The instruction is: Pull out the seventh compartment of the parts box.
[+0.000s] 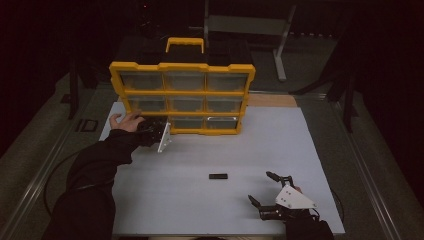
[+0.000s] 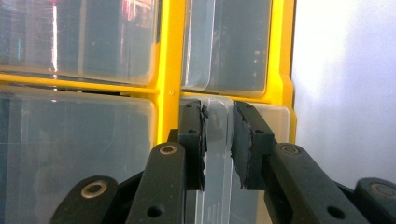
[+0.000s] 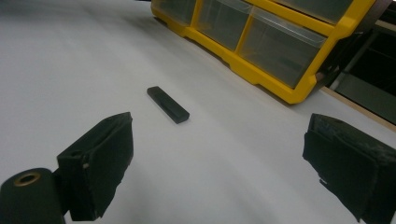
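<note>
A yellow organizer point(image 1: 182, 93) with clear drawers stands upright at the back of the white table point(image 1: 260, 145). My left gripper point(image 1: 166, 124) is at its bottom-left corner, and the hand point(image 1: 125, 121) hides most of that drawer. In the left gripper view its jaws point(image 2: 218, 116) are shut on the drawer's clear handle point(image 2: 218, 144), beside the yellow frame point(image 2: 170, 70). My right gripper point(image 1: 259, 186) rests open near the front right edge with nothing between its fingers. A small black bar point(image 1: 218, 176) lies just left of it, ahead of the right gripper's point(image 3: 219, 135) open jaws as the black bar point(image 3: 168, 104).
The organizer point(image 3: 280, 91) has a yellow carry handle point(image 1: 185, 44) on top. Behind the table a grey metal stand point(image 1: 280, 45) rises from the dark floor. A strip of bare wood point(image 1: 272, 100) shows at the table's far right edge.
</note>
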Demonstrator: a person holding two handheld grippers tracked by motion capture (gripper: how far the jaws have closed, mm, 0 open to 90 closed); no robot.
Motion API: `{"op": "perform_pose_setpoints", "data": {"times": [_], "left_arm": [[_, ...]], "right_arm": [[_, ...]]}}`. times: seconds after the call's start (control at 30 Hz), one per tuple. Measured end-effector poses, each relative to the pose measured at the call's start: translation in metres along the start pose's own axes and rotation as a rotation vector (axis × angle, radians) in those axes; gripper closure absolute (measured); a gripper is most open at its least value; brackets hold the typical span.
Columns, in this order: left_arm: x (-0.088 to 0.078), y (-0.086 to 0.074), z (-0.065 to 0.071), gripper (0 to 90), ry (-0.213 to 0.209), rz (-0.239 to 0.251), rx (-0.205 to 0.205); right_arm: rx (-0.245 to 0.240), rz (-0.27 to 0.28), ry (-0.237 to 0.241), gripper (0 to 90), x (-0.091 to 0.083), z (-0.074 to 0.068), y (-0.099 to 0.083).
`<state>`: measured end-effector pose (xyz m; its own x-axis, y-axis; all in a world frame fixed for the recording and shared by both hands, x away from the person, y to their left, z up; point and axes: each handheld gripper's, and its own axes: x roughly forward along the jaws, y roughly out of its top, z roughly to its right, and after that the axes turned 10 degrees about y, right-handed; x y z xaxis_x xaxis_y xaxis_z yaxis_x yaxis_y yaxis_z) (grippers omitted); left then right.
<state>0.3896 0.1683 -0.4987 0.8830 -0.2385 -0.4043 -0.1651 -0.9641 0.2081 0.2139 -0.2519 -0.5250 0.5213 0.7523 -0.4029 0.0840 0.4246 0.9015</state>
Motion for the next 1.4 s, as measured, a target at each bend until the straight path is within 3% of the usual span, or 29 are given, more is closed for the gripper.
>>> {"op": "perform_pose_setpoints", "data": {"times": [1.4], "left_arm": [[-0.038,0.010,0.018,74.6,0.001,-0.003,-0.005]], "right_arm": [[-0.005,-0.005,-0.001,8.7,0.000,0.000,0.001]]}}
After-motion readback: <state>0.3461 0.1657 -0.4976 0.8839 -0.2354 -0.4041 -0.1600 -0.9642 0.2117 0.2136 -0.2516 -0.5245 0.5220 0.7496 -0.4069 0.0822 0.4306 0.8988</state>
